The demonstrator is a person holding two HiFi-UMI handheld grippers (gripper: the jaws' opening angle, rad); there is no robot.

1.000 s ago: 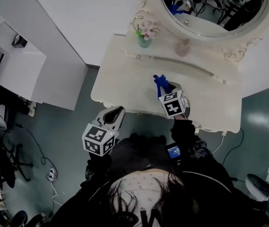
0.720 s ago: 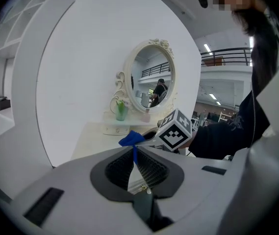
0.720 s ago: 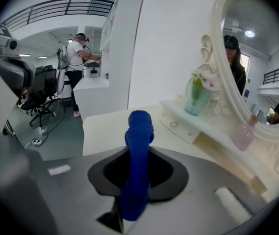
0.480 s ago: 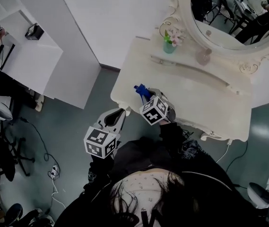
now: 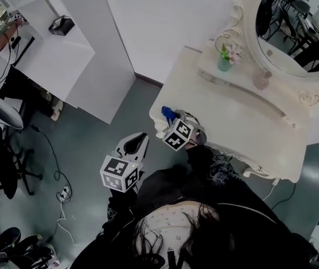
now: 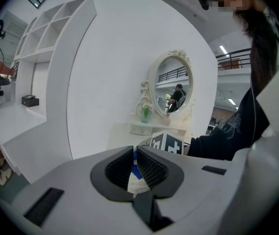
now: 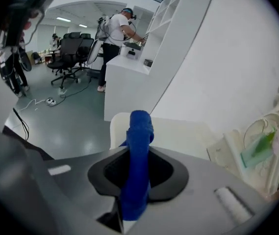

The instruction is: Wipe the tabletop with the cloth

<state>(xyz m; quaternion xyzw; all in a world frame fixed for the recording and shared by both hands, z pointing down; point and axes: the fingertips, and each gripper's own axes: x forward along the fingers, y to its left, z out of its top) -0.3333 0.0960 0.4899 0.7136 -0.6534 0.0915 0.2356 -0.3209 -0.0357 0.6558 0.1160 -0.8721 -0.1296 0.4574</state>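
- The blue cloth is clamped between the jaws of the right gripper, with a bunched end standing out past the fingertips.
- The cloth is held at the near left corner of the cream bench, right at its edge; whether the top is touched cannot be told.
- The left gripper is held off the bench, over the grey floor just beyond that same corner. Its jaws are seen together, with nothing gripped between them.
- A small green vase with flowers is seen on the raised shelf at the back of the bench, beside the oval mirror, well apart from the cloth.
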